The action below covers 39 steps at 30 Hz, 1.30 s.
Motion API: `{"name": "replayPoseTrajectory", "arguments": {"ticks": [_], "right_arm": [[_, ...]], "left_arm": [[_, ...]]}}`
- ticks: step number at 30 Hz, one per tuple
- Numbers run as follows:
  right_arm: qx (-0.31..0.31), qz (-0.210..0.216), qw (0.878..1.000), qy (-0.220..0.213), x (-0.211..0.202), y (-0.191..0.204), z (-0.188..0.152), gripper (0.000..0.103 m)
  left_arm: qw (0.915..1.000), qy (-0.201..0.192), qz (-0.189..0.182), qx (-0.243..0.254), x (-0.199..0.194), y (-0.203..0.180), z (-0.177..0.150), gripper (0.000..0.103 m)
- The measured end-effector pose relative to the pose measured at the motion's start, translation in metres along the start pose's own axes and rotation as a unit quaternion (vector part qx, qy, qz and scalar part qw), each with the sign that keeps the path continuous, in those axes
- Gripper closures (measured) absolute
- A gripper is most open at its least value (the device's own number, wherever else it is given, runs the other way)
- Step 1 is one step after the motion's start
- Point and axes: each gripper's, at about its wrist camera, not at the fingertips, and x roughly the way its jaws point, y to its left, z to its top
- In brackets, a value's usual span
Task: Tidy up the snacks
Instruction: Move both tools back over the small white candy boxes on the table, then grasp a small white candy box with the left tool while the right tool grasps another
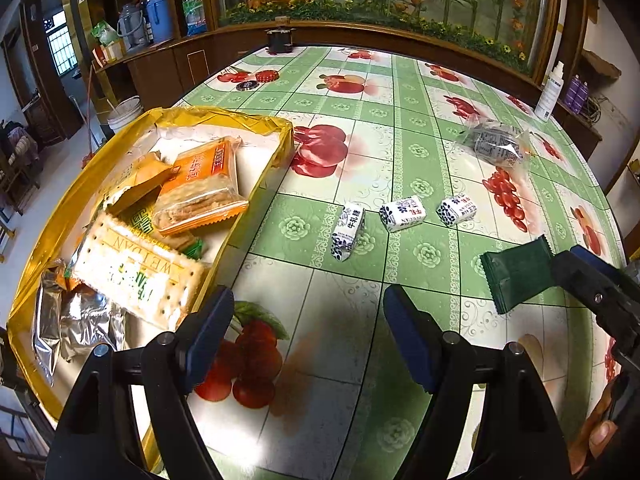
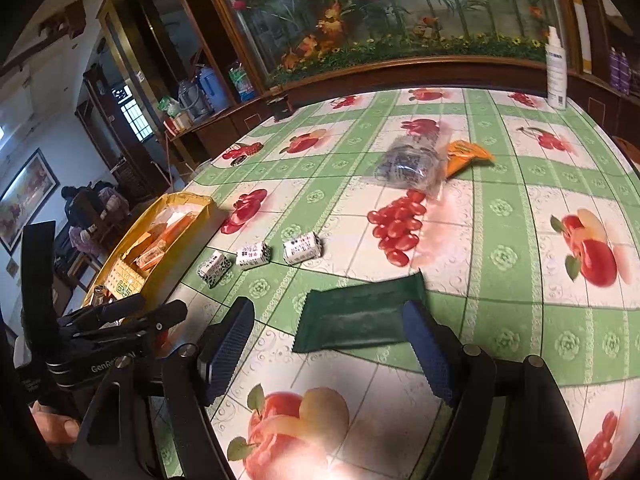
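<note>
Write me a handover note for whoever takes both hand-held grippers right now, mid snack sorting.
Left hand-held gripper: open, empty, above bare tablecloth beside the yellow tray.
Right hand-held gripper: open, empty, pointed at the green packet, not gripping it.
Done: cracker packs, an orange packet and foil packets already lie in the tray.
Left on the table: the green packet, three white wrapped candies in a row, a clear bag with dark contents and an orange packet beside it, farther back.
Suggested next: the green packet, being nearest.
</note>
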Motion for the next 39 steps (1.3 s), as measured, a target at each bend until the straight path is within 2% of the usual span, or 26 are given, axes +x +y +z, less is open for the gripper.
{"name": "replayPoseTrajectory", "arguments": {"ticks": [4, 8, 11, 15, 17, 20, 23, 24, 25, 26, 31, 34, 39], "right_arm": [[-0.03, 0.005, 0.999, 0.013, 0.02, 0.016, 0.013, 0.027], [-0.049, 0.004, 0.998, 0.037, 0.05, 0.029, 0.025, 0.037], [-0.055, 0.0, 0.997, 0.059, 0.072, 0.033, 0.031, 0.038], [-0.064, -0.008, 0.995, 0.078, 0.092, 0.035, 0.035, 0.043], [-0.069, -0.017, 0.993, 0.089, 0.1, 0.036, 0.036, 0.058], [-0.085, -0.033, 0.992, 0.088, 0.104, 0.039, 0.038, 0.067], [-0.097, -0.044, 0.991, 0.085, 0.104, 0.042, 0.038, 0.07], [-0.094, -0.043, 0.991, 0.084, 0.103, 0.041, 0.038, 0.071], [-0.094, -0.049, 0.991, 0.083, 0.101, 0.04, 0.037, 0.071], [-0.094, -0.052, 0.991, 0.081, 0.099, 0.039, 0.036, 0.071], [-0.056, -0.033, 0.996, 0.062, 0.071, 0.023, 0.031, 0.071], [-0.026, -0.009, 0.999, 0.041, 0.047, 0.013, 0.026, 0.071], [0.007, 0.006, 1.0, 0.021, 0.016, 0.003, 0.016, 0.071]], "left_arm": [[1.0, -0.004, 0.005, 0.006, 0.009, 0.001, 0.006, 0.026], [0.9994, -0.012, 0.006, 0.032, 0.016, -0.006, 0.014, 0.026], [0.999, -0.015, 0.001, 0.043, 0.022, -0.011, 0.02, 0.026], [0.9987, -0.003, 0.001, 0.051, 0.039, -0.016, 0.026, 0.026], [0.9978, -0.007, 0.016, 0.064, 0.046, -0.021, 0.027, 0.026], [0.9974, -0.011, 0.009, 0.07, 0.048, -0.024, 0.03, 0.026], [0.9971, -0.014, -0.008, 0.074, 0.049, -0.026, 0.031, 0.042], [0.997, -0.017, 0.0, 0.075, 0.047, -0.026, 0.031, 0.058], [0.997, -0.015, -0.011, 0.075, 0.048, -0.025, 0.031, 0.092], [0.9971, -0.008, -0.035, 0.066, 0.048, -0.022, 0.032, 0.092], [0.9965, 0.002, -0.071, 0.043, 0.041, -0.013, 0.027, 0.092], [0.9952, -0.004, -0.093, 0.03, 0.026, -0.008, 0.02, 0.092], [0.9929, -0.02, -0.116, 0.013, -0.005, 0.002, 0.011, 0.092]]}}
